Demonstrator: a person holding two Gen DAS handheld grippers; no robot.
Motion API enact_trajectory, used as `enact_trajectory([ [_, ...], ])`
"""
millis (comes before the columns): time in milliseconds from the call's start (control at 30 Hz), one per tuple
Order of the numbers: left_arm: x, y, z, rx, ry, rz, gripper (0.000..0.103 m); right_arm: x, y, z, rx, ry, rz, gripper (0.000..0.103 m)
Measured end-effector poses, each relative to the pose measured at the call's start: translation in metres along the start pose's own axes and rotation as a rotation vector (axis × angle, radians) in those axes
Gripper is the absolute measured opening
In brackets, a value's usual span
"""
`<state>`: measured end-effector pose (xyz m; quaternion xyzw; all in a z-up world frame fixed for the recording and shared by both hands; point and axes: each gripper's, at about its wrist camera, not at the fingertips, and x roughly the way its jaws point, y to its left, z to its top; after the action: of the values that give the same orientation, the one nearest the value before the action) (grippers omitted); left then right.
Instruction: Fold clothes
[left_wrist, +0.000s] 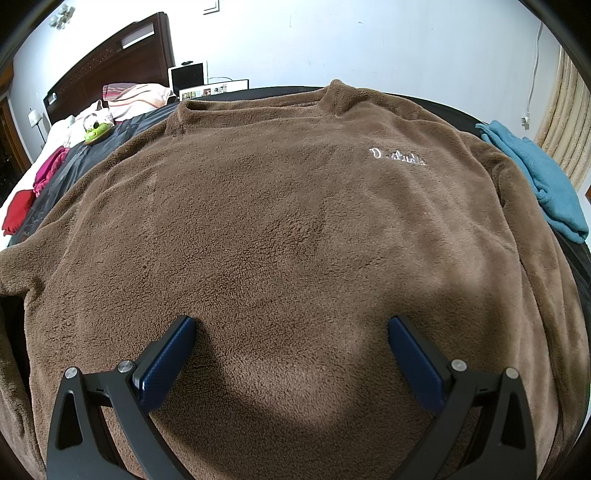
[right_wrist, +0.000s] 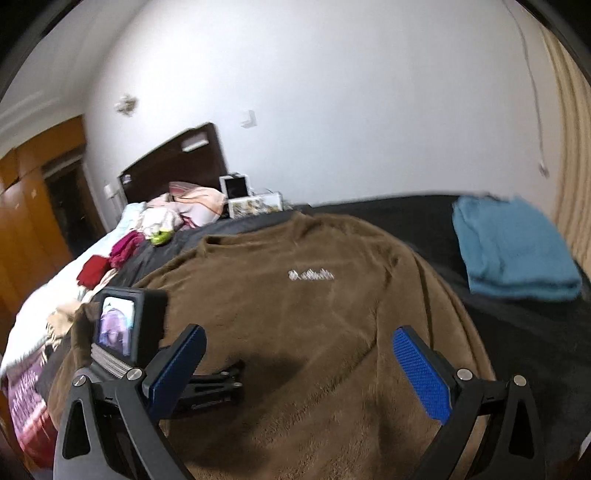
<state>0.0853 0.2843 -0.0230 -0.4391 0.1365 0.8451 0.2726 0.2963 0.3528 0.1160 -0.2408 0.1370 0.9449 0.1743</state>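
Observation:
A brown fleece sweater (left_wrist: 280, 221) lies flat, front up, on a black sheet, its collar (left_wrist: 255, 101) at the far end and a white logo (left_wrist: 397, 157) on the chest. My left gripper (left_wrist: 291, 325) hovers open over the sweater's lower middle, with nothing between its blue pads. My right gripper (right_wrist: 299, 334) is open too, holding nothing, and sits higher over the sweater (right_wrist: 314, 314) near its lower edge; this view is motion-blurred. The left gripper's camera body (right_wrist: 118, 328) shows at the left of the right wrist view, low over the fleece.
A folded teal garment (left_wrist: 543, 177) (right_wrist: 513, 251) lies on the black sheet (right_wrist: 517, 332) to the sweater's right. Red (left_wrist: 16, 210) and magenta clothes (left_wrist: 50, 170), a green toy (left_wrist: 96, 131) and pillows (left_wrist: 136, 96) lie far left by the headboard (left_wrist: 110, 62). A curtain (left_wrist: 569, 122) hangs at the right.

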Motion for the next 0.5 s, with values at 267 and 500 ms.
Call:
enact_trajectory([
  [267,0.000,0.000,0.000,0.000,0.000,0.000,0.103,0.012,-0.038,-0.018,0.042,0.061,-0.103,0.103],
  [500,0.000,0.000,0.000,0.000,0.000,0.000,0.103,0.019,-0.045,-0.036,0.002,0.110,-0.120,0.103],
])
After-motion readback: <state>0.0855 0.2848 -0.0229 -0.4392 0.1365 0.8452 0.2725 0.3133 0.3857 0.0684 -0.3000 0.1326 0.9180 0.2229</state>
